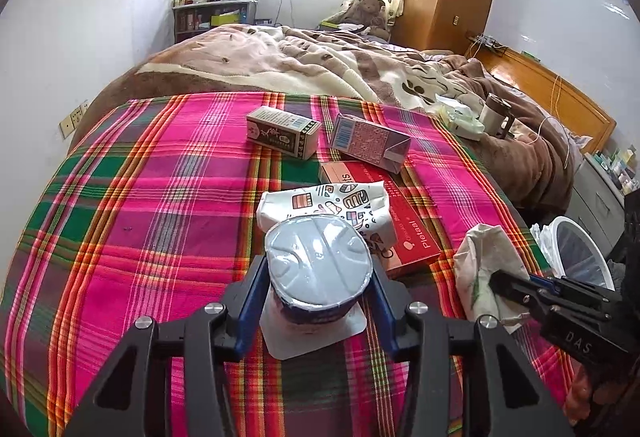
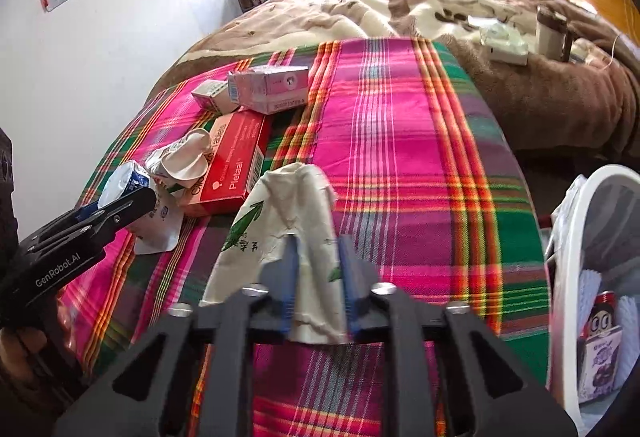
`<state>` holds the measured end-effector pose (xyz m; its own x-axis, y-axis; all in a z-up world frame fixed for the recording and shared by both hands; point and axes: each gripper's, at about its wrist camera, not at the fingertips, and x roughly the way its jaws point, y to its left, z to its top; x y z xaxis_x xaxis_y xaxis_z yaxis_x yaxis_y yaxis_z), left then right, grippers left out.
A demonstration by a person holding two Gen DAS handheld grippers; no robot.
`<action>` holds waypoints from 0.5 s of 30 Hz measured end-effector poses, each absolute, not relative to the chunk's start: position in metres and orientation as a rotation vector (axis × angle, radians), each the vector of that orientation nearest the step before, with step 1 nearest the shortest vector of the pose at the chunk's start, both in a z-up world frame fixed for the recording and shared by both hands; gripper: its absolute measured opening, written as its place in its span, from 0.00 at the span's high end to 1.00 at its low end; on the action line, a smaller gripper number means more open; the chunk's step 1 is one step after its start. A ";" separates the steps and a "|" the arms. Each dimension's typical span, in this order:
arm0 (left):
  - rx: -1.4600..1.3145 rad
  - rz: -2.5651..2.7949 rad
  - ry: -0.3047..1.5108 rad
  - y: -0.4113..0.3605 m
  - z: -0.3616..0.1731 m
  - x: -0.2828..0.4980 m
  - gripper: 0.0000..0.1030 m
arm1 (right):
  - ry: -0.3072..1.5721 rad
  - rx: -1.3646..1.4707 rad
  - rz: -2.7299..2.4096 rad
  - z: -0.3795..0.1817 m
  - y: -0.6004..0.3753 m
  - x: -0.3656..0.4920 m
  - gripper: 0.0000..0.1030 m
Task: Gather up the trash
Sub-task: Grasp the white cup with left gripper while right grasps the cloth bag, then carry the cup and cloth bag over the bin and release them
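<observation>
Left gripper (image 1: pixel 320 277) is clamping a foil-lidded cup (image 1: pixel 318 269); right gripper (image 2: pixel 318 277) is pinching a crumpled paper bag (image 2: pixel 280 229) (waste bin (image 2: pixel 580 237) to its right).

left wrist: low, close, facing headboard | right wrist: same | shared: plaid blanket (image 1: pixel 160 197)

A foil-lidded cup (image 1: pixel 318 269) and crumpled paper wrapper (image 2: pixel 288 221) sit clamped; boxes lie on plaid cloth.

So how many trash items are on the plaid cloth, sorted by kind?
Cardboard boxes: 3 (dark-printed box, pink box, red Pletaal box)
Cups or tubs: 2 (foil-lidded cup in left tool, crushed patterned cup)
Crumpled wrappers: 1 (wrapper in right tool)
Total: 6
</observation>
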<state>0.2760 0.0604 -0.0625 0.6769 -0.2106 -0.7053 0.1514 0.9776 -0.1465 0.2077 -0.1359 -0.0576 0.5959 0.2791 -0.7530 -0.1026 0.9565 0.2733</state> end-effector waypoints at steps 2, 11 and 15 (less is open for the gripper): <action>-0.069 -0.199 0.798 0.060 -0.062 0.274 0.53 | 0.896 0.215 0.225 -0.057 -0.138 0.206 0.94; -0.041 -0.198 0.755 0.057 -0.044 0.251 0.54 | 0.833 0.236 0.210 -0.041 -0.148 0.191 0.95; -0.033 -0.215 0.741 0.050 -0.033 0.236 0.54 | 0.806 0.237 0.204 -0.030 -0.153 0.182 0.95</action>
<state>0.2362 0.0499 -0.0333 0.7166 -0.2063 -0.6663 0.1827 0.9774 -0.1061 0.1820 -0.1525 -0.0302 0.6757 0.2693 -0.6862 -0.0897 0.9540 0.2860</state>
